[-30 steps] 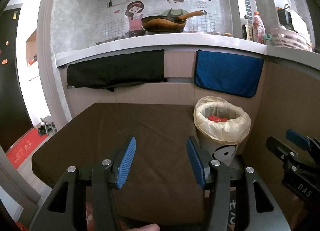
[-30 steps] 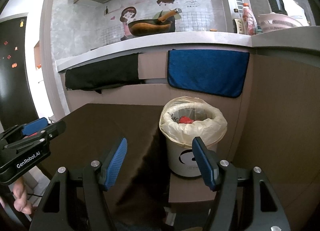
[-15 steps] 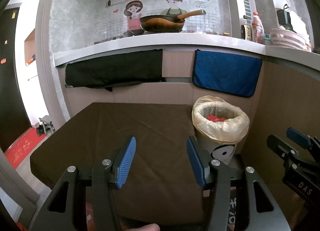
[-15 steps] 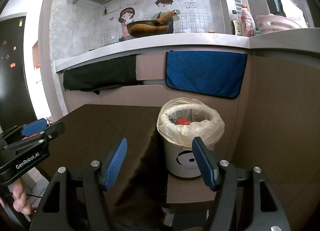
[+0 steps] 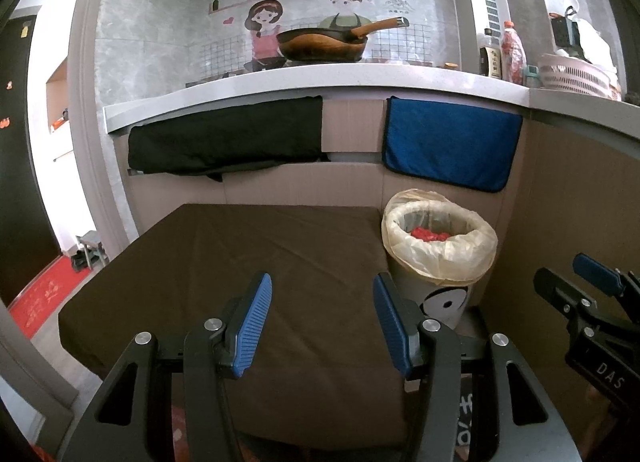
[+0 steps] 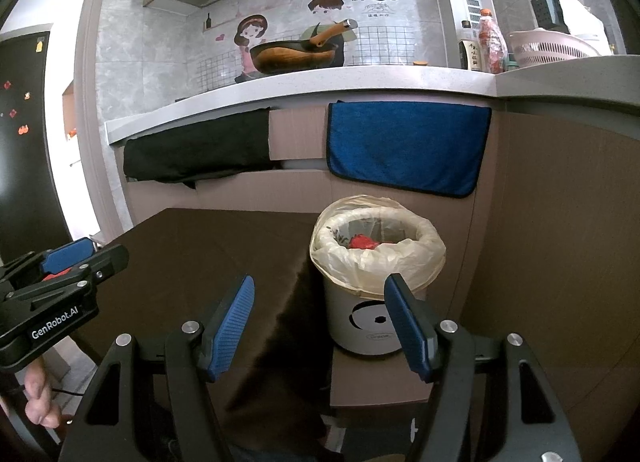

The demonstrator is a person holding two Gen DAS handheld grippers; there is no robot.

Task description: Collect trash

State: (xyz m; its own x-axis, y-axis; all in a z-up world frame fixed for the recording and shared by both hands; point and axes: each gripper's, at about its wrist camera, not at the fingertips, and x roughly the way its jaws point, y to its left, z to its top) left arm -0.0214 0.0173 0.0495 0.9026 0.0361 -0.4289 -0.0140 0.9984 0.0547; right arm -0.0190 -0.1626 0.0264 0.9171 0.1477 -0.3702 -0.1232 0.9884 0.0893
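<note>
With no loose trash visible on the brown table | left gripper spread, empty | right gripper spread, empty | bin at 1 o'clock, red trash inside | risk: a careless swing snags the liner, tipping bin.

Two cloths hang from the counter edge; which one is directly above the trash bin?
The blue cloth, hanging right of the black cloth, is above the lined trash bin. The black one hangs over the brown table.
</note>
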